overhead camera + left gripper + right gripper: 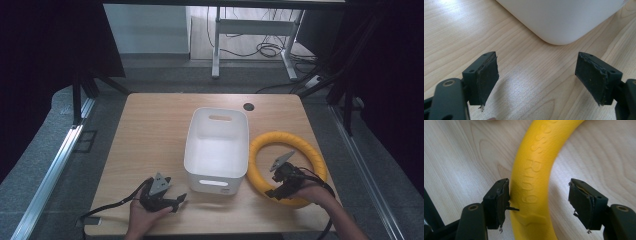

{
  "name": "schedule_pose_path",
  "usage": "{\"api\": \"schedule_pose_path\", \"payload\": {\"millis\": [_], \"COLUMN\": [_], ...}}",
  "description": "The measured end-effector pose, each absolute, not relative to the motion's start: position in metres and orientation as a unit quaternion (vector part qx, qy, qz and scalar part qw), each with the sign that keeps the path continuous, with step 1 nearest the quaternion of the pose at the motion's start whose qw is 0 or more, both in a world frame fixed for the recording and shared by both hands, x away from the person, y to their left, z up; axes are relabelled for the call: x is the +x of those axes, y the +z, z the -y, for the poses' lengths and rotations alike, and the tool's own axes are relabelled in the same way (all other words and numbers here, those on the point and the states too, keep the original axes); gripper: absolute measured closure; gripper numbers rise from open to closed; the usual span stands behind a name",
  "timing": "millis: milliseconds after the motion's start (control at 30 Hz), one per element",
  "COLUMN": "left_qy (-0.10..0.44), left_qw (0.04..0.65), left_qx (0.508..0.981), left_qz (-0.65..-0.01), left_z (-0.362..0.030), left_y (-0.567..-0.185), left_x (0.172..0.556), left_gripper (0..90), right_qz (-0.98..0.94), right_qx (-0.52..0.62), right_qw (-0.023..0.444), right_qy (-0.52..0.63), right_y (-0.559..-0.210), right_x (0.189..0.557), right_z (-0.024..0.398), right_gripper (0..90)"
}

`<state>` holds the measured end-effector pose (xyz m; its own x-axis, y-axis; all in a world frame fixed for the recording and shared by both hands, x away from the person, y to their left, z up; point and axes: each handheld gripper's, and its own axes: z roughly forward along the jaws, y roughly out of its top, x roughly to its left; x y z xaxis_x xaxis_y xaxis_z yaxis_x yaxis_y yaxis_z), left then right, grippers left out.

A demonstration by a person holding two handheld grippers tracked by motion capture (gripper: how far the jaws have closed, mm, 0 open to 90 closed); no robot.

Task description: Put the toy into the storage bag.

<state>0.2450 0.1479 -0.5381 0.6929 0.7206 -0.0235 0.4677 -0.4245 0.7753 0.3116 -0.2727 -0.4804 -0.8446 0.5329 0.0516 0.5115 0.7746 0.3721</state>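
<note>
A yellow ring [285, 136] lies flat on the wooden table [150, 130], to the right of a white plastic bin [218, 111]. My right gripper [278, 192] is at the ring's near side. In the right gripper view its jaws straddle the ring's tube [536, 165], which carries raised lettering. The right gripper [540, 202] is open: one pad [504, 200] sits against the tube and the other stands clear of it. My left gripper [180, 199] rests low by the bin's near left corner [564, 17]. The left gripper [537, 80] is open, with bare wood between its pads.
The bin looks empty and has handle slots in its end walls. A dark round hole [248, 106] sits in the tabletop behind the bin. Beyond the table stands a white desk frame [216, 45] with cables on the floor. Both hands are near the table's front edge.
</note>
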Motion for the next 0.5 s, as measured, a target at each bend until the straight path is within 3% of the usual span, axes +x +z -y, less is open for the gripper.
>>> {"api": "schedule_pose_path", "payload": {"millis": [300,500], "left_qy": [0.156,0.156], "left_qw": [0.397,0.397], "left_qx": [0.831,0.831], "left_qz": [-0.357,-0.357], "left_z": [-0.147,-0.147], "left_y": [-0.539,-0.539], "left_x": [0.245,0.245], "left_gripper": [19.0,19.0], "right_qz": [-0.955,-0.960], "right_qx": [0.263,0.255], "right_qw": [0.020,0.004], "right_qy": [0.133,0.118], "right_y": [-0.492,-0.496], "right_x": [0.313,0.314], "right_z": [0.259,0.252], "right_gripper": [38.1,47.9]}}
